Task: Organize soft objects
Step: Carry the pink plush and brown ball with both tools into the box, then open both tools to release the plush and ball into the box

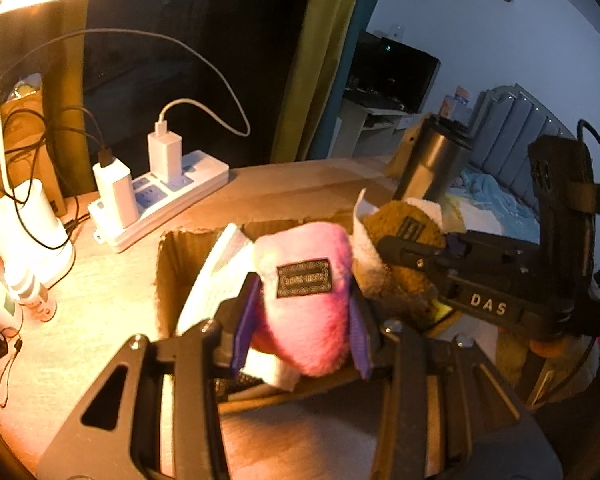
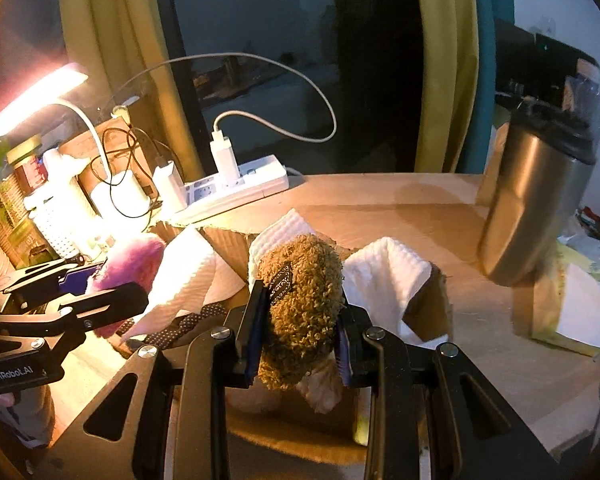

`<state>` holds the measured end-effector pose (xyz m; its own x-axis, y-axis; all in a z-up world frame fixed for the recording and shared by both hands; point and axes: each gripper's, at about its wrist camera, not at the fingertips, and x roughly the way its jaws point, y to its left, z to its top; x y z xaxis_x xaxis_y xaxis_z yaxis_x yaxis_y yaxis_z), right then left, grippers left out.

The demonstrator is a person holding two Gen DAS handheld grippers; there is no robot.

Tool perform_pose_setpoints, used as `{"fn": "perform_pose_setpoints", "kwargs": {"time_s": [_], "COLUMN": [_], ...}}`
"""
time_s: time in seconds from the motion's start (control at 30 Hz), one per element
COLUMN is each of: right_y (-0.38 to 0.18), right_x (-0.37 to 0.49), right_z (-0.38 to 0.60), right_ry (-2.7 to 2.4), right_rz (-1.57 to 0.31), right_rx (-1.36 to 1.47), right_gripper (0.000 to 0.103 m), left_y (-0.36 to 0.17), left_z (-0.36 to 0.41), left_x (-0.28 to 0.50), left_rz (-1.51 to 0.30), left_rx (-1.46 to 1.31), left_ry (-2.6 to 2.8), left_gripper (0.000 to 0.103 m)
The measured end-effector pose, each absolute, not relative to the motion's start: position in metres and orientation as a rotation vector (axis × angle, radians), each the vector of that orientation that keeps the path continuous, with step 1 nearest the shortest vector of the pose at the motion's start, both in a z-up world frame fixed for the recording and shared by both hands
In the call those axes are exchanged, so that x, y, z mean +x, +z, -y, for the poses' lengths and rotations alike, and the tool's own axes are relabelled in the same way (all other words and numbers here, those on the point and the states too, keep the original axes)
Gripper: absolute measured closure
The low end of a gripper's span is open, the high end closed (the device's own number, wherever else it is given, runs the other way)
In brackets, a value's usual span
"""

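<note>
Two plush toys hang over the cardboard box (image 1: 172, 264) on the desk (image 1: 100, 280). Left gripper (image 1: 300, 320) jaws pinch the pink plush (image 1: 304, 312). Right gripper (image 2: 300, 332) jaws pinch the brown plush (image 2: 300, 304), just right of it.

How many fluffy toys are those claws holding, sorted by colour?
Pink plush toy, in the left claw: 1
Brown plush toy, in the right claw: 1
Total: 2
</note>
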<state>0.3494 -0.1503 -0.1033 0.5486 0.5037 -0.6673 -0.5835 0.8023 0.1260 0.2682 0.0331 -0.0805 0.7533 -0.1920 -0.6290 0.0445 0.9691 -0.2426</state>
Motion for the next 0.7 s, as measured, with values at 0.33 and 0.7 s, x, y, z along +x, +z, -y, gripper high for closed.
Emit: {"fn": "perform_pose_setpoints", "kwargs": {"time_s": [0.33,0.7], "right_y": [-0.127,-0.136], "right_x": [0.374,0.378], "right_z": [0.153,0.146], "right_ry": [0.620,0.621], "right_rz": [-0.829,-0.848], "right_rx": [-0.109,-0.126], "right_gripper": [0.071,0.070], "left_y": [-0.106,-0.133], "left_z": [-0.026,-0.020], "left_x": [0.301,0.324], "left_rz": [-0.776,-0.855], "left_rx": [-0.219,-0.204], "left_ry": [-0.111,-0.105], "left_gripper": [0.061,0.052]}}
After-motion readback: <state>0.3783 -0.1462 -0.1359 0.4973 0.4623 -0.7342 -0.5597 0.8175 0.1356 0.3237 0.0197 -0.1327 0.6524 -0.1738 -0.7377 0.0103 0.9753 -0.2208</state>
